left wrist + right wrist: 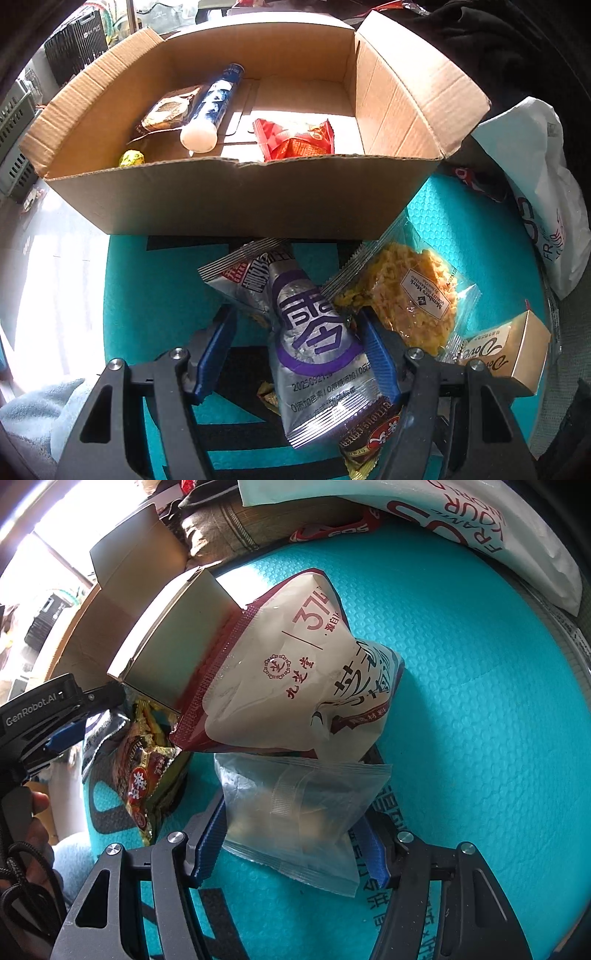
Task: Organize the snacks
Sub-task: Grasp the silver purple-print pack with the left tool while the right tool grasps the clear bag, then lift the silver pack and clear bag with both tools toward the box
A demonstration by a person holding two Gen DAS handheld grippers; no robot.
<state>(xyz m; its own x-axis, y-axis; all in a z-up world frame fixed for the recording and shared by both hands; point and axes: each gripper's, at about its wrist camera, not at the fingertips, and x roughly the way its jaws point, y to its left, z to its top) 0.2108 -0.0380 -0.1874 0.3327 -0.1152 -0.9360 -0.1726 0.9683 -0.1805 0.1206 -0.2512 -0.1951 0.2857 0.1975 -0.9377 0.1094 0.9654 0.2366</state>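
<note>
An open cardboard box (236, 199) stands on a teal mat (147, 295). It holds a blue tube (214, 107), a brown packet (168, 110), a red packet (295, 138) and a yellow candy (131, 158). My left gripper (295, 328) is open, its jaws either side of a silver and purple packet (314, 343) lying on the mat. My right gripper (295, 830) is open around a clear plastic packet (299, 812). A white and red pouch (295, 672) lies just beyond it.
A clear packet of yellow crisps (402, 299), a gold Dove box (513, 350) and a brown candy wrapper (365, 439) lie by the left gripper. A white bag (543, 199) sits at the right. The gold box (177, 642) and the left gripper's body (44, 712) show in the right wrist view.
</note>
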